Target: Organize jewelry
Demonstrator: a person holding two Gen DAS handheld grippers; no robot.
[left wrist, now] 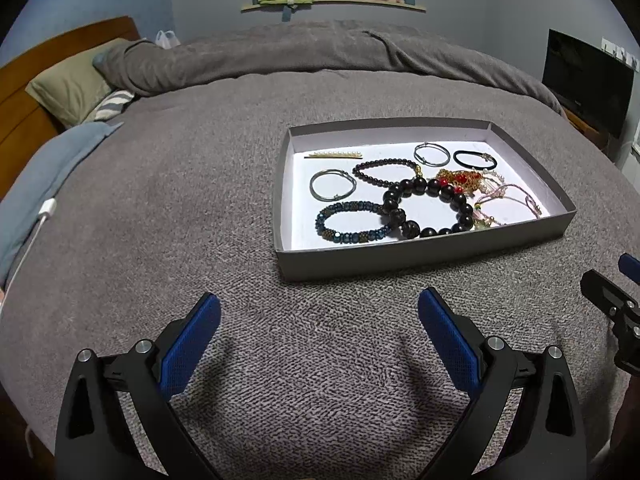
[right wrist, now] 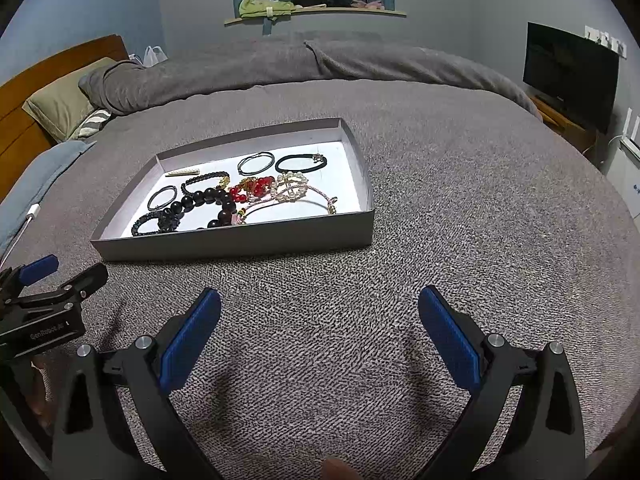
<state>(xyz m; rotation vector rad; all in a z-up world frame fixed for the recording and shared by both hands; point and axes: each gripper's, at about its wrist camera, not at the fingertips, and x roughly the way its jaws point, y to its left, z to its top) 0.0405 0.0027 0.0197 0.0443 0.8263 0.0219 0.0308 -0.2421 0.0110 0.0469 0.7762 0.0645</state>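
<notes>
A shallow grey cardboard tray (left wrist: 420,258) with a white floor lies on the grey blanket (left wrist: 200,200), and all the jewelry is inside it. Near its front wall, a bracelet of big, round, glossy black beads (left wrist: 424,208) touches a bracelet of small faceted blue beads (left wrist: 352,222) on its left. Further back are a thin metal ring (left wrist: 332,185), a string of small dark beads (left wrist: 386,172), a second metal ring (left wrist: 430,154) and a smooth black elastic band (left wrist: 475,159). A flat golden hair clip (left wrist: 334,155) lies in the far left corner. On the right side, red beads (right wrist: 256,188), pearls (right wrist: 290,190) and pink cords (left wrist: 516,196) form one tangled heap.

The blanket has a rough, looped texture. Both grippers are over it, near the front of the tray. The left gripper (left wrist: 320,320) has its ribbed blue pads (left wrist: 192,344) wide apart and holds nothing. The right gripper (right wrist: 320,320) is equally wide and also holds nothing.
</notes>
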